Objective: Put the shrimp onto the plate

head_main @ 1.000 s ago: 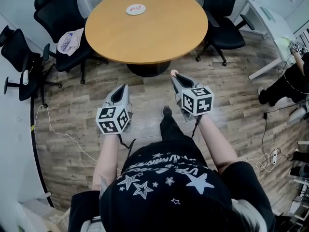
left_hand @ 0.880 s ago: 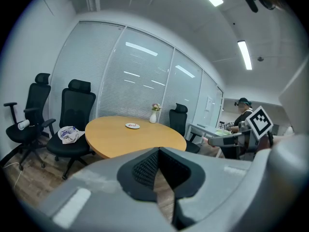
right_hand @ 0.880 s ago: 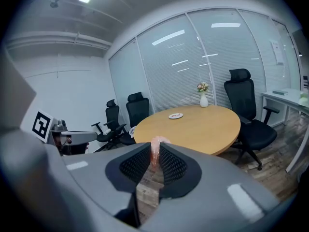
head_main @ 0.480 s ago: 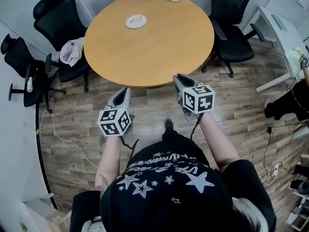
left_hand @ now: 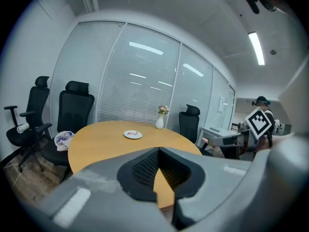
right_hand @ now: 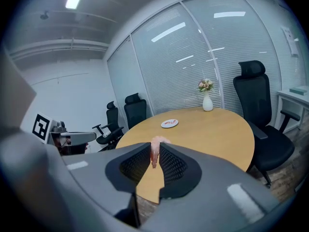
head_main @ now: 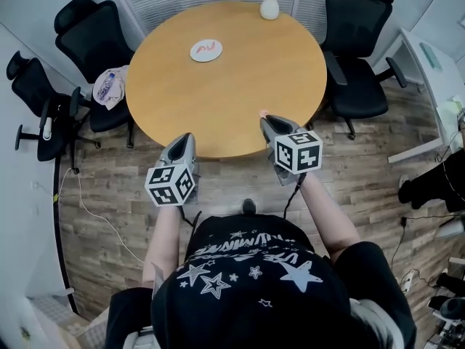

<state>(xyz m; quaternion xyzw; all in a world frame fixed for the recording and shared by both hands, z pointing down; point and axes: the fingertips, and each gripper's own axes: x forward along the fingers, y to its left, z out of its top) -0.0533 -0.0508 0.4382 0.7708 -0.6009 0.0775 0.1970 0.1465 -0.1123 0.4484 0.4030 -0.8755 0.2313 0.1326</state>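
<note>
A small white plate (head_main: 205, 50) lies on the far left part of the round wooden table (head_main: 240, 78), with a red curved piece on it. It also shows far off as the plate (left_hand: 133, 135) and the plate (right_hand: 169, 123). My right gripper (head_main: 264, 118) is at the table's near edge, shut on a pale pink shrimp (right_hand: 154, 153) that pokes out of the jaw tips as the shrimp (head_main: 262, 113). My left gripper (head_main: 187, 137) hovers at the near edge too. In the left gripper view the left gripper (left_hand: 158, 149) has its tips together and nothing in them.
A white vase with flowers (head_main: 269, 4) stands at the table's far edge. Black office chairs (head_main: 356, 42) ring the table. One chair at the left carries a bag (head_main: 109, 86). A white desk (head_main: 429, 57) and another person (head_main: 439, 180) are at the right. Cables (head_main: 80, 195) lie on the wood floor.
The person has stepped toward the table. Both grippers have gone from over the floor to the table's near edge. The right gripper still holds the shrimp.
</note>
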